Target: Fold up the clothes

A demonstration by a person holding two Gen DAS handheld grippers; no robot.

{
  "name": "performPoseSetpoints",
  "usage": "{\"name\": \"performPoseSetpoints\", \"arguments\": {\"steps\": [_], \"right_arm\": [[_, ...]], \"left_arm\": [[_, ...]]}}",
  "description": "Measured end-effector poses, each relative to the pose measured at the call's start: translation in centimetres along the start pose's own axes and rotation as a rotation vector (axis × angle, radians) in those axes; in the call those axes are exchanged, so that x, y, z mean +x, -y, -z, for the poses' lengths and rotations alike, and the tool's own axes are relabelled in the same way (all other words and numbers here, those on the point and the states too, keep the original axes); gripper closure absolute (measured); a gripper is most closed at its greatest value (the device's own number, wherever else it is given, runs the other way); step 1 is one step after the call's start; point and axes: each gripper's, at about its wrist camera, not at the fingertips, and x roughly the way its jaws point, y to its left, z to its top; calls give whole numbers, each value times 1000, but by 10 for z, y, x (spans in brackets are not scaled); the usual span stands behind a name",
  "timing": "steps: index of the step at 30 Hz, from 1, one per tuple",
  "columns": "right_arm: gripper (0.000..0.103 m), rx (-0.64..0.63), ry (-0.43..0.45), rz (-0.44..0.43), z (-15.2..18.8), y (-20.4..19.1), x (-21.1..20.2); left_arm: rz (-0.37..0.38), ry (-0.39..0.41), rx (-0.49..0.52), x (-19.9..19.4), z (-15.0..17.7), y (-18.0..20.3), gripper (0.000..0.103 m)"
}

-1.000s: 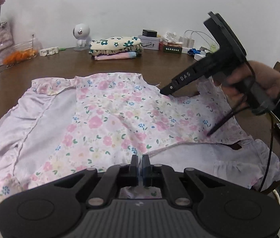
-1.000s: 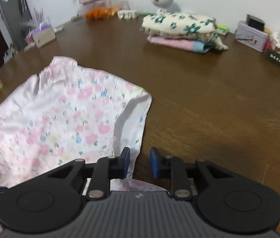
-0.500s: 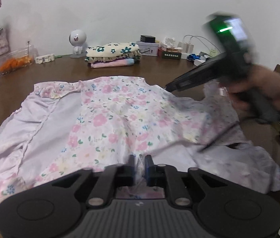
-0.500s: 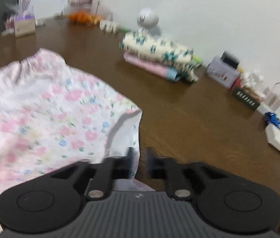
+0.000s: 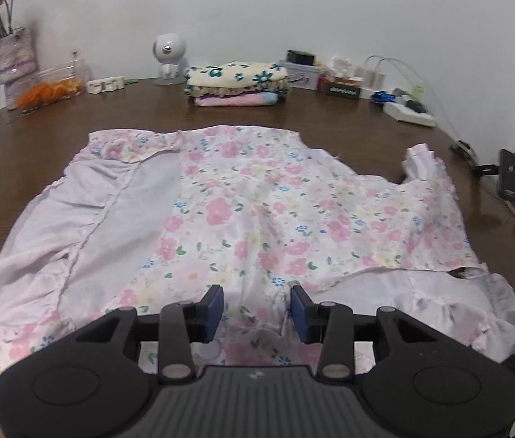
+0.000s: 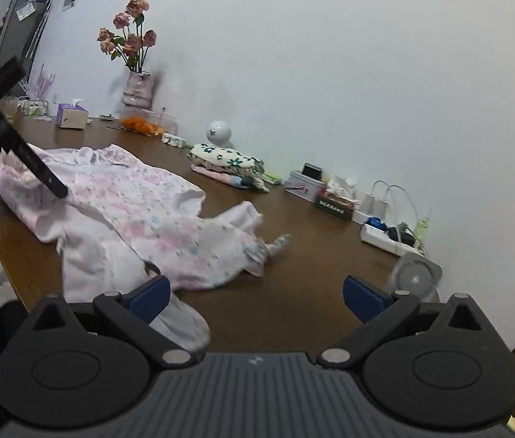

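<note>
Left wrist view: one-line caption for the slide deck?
Open left gripper poised over the near hem of a pink floral garment spread on the brown table, folded clothes stack behind.

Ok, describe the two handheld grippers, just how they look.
Both match: the left gripper and right gripper have matte black bodies with ribbed grey centres, round side discs, silver pivot pins, black linkage arms and blue finger pads. A dark sleeve shows at the lower left of the right view.

Both grippers, left gripper [image 5: 255, 308] and right gripper [image 6: 255, 294], are black, with ribbed tops and blue-padded jaws.
</note>
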Motion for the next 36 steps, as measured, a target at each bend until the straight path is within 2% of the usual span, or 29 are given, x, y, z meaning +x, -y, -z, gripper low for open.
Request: {"name": "performPoseSetpoints", "arguments": {"steps": [4,6,9,13,15,17,18,19,21,25,29,31,32,33,34,35,36], "right_arm": [[0,-28,-17,-51,10,5,25],[0,-77,50,-27,1,0,26],[0,-86,127,-12,-21,-15,26],[0,32,92,-150,-32,-51,30],[4,85,50,-273,-34,-71,38],[24,124,-9,-325,-41,-86,50],[46,144,-49,-357,-43,-91,58],[59,167,-100,-377,-43,-93,66],[68,215,-207,-395,-40,-93,82],[79,250,-297,-331,-24,-75,82],[80,276,-354,-179,-18,-47,73],[75,289,-382,-103,-15,-34,69],[73,277,-345,-113,-19,-35,59],[67,265,-309,-123,-23,-37,49],[57,240,-257,-175,-29,-45,42],[52,214,-206,-227,-35,-53,34],[42,173,-155,-296,-39,-67,29]], "left_arm": [[-37,0,-17,-4,1,6,64],[-49,10,-10,-11,2,8,64],[-67,35,-10,-25,1,3,58],[-130,48,-1,-41,1,-16,57],[-146,61,29,-48,4,-29,56],[-118,89,58,-55,10,-43,55],[-94,102,63,-57,13,-51,54],[-78,103,45,-56,16,-59,52],[-62,93,26,-53,23,-71,52],[-44,63,7,-44,38,-88,52],[53,56,7,-38,48,-90,52],[106,77,43,-45,55,-89,52],[132,88,61,-49,58,-89,52],[159,98,79,-53,61,-89,50],[185,109,97,-57,65,-89,45],[212,119,116,-60,68,-88,41],[238,129,134,-64,71,-88,33]]}}
